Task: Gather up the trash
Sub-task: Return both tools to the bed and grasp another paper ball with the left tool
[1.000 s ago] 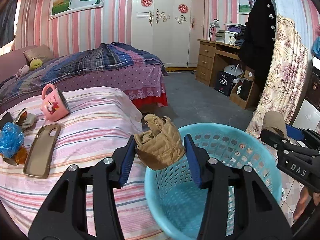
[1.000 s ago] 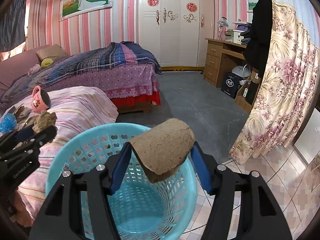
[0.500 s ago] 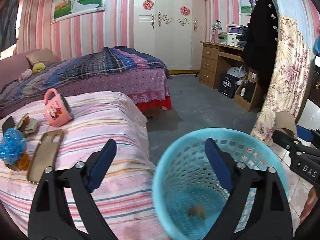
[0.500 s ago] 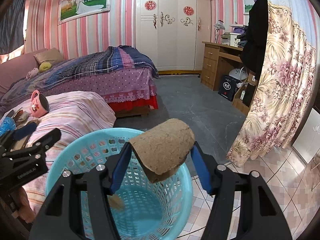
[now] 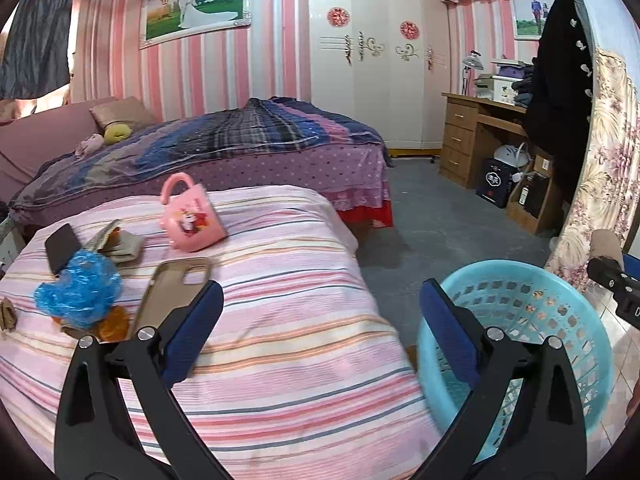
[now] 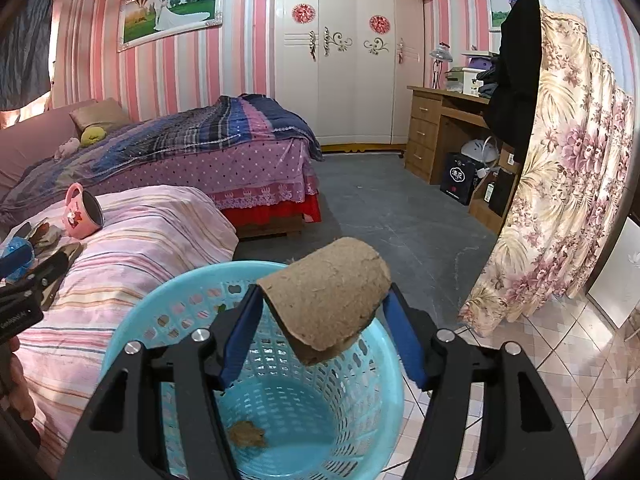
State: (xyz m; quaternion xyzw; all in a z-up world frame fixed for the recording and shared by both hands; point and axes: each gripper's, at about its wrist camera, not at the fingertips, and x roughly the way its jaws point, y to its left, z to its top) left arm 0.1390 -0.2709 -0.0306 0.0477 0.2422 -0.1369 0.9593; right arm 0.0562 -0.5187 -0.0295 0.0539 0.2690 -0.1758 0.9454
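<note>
Right gripper (image 6: 320, 334), jaws clamping a brown cardboard tube (image 6: 326, 304) pointing toward one o'clock, hovers over the turquoise plastic basket (image 6: 276, 396) at six o'clock; left gripper (image 5: 320, 332), jaws just opened wide, holds nothing.

I'm working in a home bedroom: two beds, a striped bedspread (image 5: 280, 320) and a plaid quilt (image 5: 240, 132) (rumpled), a white wardrobe (image 5: 372, 52), pink-striped wallpaper (image 5: 192, 76) and a framed wedding photo (image 5: 196, 8).
</note>
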